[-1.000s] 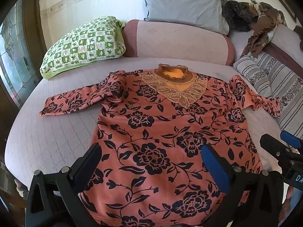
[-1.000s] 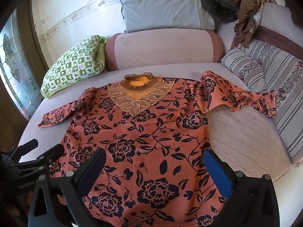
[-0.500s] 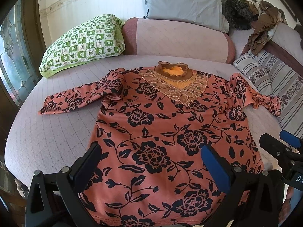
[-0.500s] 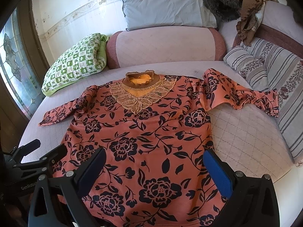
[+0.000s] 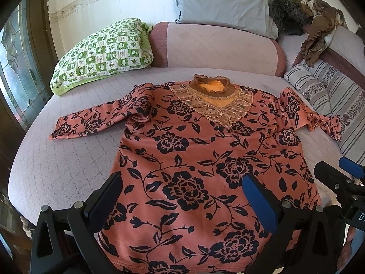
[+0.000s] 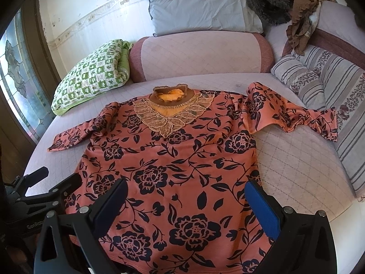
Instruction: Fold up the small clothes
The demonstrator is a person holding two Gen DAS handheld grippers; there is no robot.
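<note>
An orange long-sleeved top with black flowers (image 5: 200, 159) lies flat, front up, on the bed, lace collar (image 5: 213, 105) at the far end, both sleeves spread out. It also fills the right wrist view (image 6: 173, 166). My left gripper (image 5: 182, 196) is open and empty above the lower left part of the top. My right gripper (image 6: 186, 203) is open and empty above the lower right part. Each gripper shows at the edge of the other's view: the right gripper (image 5: 340, 178), the left gripper (image 6: 52, 180).
The quilted bed cover (image 5: 68, 164) has a rounded near edge. A green checked pillow (image 5: 102, 50) lies far left, a pink bolster (image 5: 219, 45) and grey pillow (image 5: 223, 2) behind, striped cushions (image 6: 319, 84) and a heap of brown clothes (image 6: 298, 6) at right.
Both grippers have drawn slightly up and back; the top sits a little lower and more fully in view. The top itself has not moved.
</note>
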